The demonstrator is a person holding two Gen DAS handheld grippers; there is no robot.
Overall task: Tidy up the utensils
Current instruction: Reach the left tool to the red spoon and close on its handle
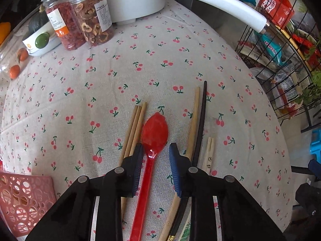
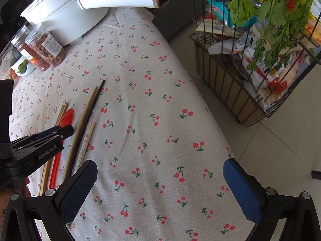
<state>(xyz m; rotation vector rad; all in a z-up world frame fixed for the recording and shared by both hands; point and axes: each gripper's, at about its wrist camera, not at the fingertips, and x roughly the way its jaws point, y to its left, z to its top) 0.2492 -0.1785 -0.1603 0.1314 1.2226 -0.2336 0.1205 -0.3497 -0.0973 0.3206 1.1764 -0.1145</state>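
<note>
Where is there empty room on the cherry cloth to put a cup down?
The widest bare cloth is between the black chopstick and the table edge beside the wire rack. More lies between the utensils and the jars. It is crowded around the red spoon, with chopsticks on both sides.

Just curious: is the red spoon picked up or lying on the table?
Lying flat: the red spoon rests on the tablecloth, between open jaws.

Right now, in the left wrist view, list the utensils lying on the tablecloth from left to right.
Three wooden chopsticks → red spoon → single wooden chopstick → black chopstick → short pale chopstick pair.
</note>
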